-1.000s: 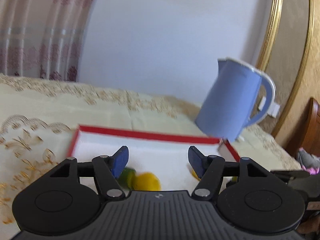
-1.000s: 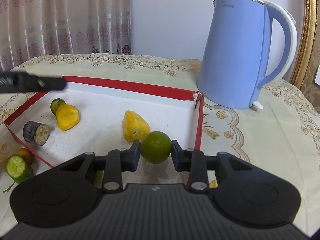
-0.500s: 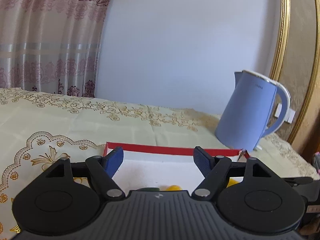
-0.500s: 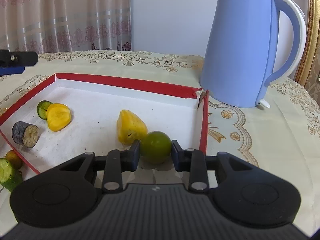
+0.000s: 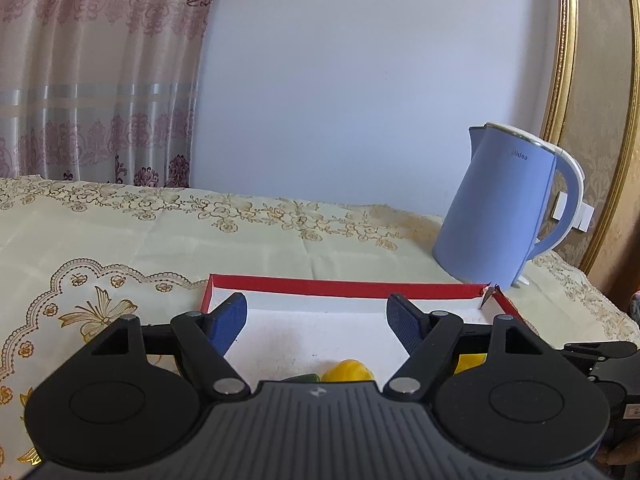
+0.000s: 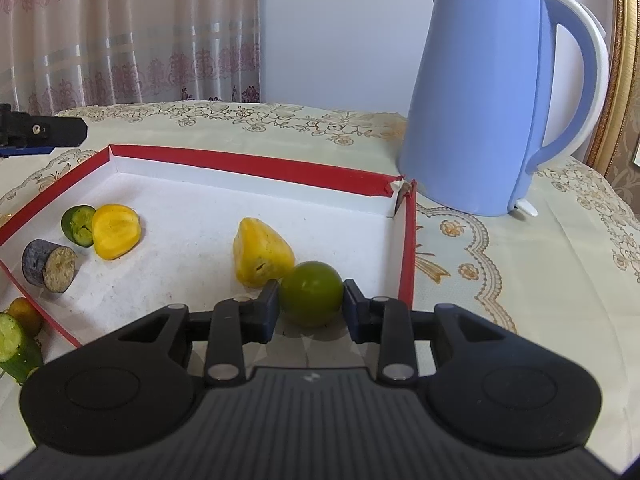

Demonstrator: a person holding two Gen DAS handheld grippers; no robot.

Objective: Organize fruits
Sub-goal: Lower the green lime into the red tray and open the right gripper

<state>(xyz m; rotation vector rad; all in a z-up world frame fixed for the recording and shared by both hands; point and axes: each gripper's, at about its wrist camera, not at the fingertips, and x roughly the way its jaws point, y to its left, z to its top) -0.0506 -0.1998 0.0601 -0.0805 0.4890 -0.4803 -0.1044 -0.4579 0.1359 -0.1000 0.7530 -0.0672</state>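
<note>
My right gripper [image 6: 311, 304] is shut on a round green fruit [image 6: 312, 292], held just above the floor of the red-rimmed white tray [image 6: 256, 168] near its right wall. A yellow fruit chunk [image 6: 262, 252] lies beside it. Further left in the tray sit a yellow half fruit [image 6: 116, 231], a green slice [image 6: 78, 225] and a dark cylinder piece [image 6: 50, 266]. My left gripper [image 5: 316, 322] hangs open and empty over the tray's [image 5: 344, 286] left part, with a yellow piece [image 5: 347, 372] just under its body.
A blue electric kettle [image 6: 480, 112] stands on the embroidered cloth right behind the tray's far right corner. A cucumber piece [image 6: 16, 344] and a small orange fruit [image 6: 26, 314] lie on the cloth outside the tray's left edge. Curtains and a wall stand behind the table.
The left gripper's jaws have spread wider and its view has tilted up and levelled, so less of the tray shows. The right gripper has kept its hold on the green fruit, shifting only slightly.
</note>
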